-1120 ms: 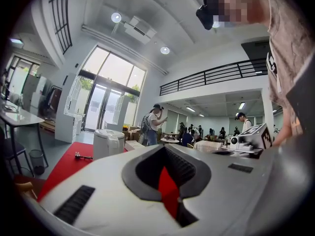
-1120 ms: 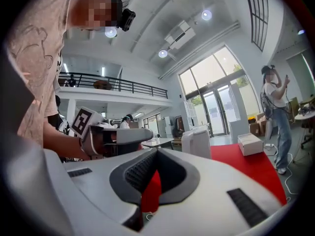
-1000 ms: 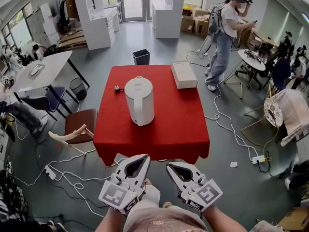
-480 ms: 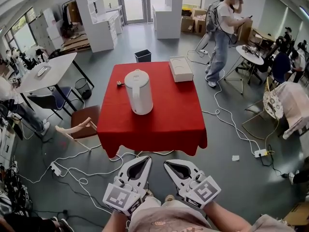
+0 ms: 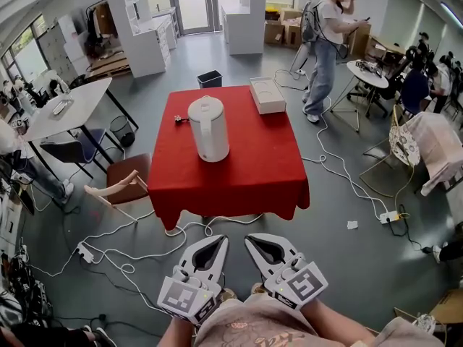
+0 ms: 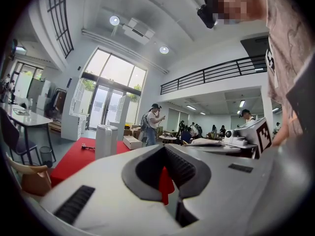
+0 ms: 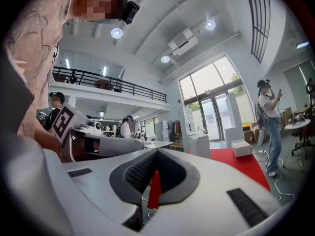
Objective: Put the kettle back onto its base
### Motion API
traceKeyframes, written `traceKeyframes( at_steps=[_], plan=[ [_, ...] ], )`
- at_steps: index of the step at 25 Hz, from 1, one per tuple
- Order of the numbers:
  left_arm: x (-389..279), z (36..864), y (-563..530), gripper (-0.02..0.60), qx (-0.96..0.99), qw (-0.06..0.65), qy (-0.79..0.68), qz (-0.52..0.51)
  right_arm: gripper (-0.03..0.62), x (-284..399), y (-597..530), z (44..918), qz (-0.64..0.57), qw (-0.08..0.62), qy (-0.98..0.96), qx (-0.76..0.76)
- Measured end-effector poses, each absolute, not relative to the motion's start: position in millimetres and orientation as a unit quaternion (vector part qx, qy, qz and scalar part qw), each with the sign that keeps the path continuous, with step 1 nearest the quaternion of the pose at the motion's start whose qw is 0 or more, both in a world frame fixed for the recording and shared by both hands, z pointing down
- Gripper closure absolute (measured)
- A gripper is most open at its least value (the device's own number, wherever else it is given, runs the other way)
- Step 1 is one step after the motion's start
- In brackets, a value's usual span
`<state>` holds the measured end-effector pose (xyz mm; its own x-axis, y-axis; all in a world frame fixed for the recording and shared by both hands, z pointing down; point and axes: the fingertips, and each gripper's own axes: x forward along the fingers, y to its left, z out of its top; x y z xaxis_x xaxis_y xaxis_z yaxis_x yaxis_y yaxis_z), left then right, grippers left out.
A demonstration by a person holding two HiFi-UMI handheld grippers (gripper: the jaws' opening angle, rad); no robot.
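The white kettle [image 5: 208, 129] stands upright on the red table [image 5: 239, 179], left of its middle and well ahead of me. A small dark plug [image 5: 176, 119] with a short cord lies just left of it. Whether a base sits under the kettle I cannot tell. My left gripper [image 5: 220, 238] and right gripper [image 5: 250, 238] are side by side at the bottom of the head view, over the floor and short of the table. Both are shut with nothing in them. The left gripper view shows the kettle [image 6: 106, 140] far off beyond the left gripper [image 6: 165, 147]. The right gripper [image 7: 156, 151] points level at the table.
A white box [image 5: 267, 95] lies at the table's far right corner. Cables [image 5: 145, 244] trail over the floor between me and the table. A brown chair [image 5: 123, 183] stands at the table's left. A black bin [image 5: 210, 79] and a standing person [image 5: 322, 42] are beyond it.
The table and kettle have drawn away and look smaller, with more floor and cable now between them and the grippers. Both grippers stay shut and side by side.
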<state>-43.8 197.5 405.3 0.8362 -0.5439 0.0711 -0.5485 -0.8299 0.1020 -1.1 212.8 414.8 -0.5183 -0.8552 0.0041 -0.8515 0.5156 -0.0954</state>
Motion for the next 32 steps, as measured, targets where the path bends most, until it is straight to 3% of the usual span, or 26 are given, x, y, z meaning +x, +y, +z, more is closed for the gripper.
traceKeyframes(
  at_steps=[32],
  plan=[
    [-54.5,406.7,192.2,0.592,0.96,0.062,-0.273,0.019,0.588,-15.3,204.6,418.1,-0.025,-0.009,0.875,-0.484]
  ],
)
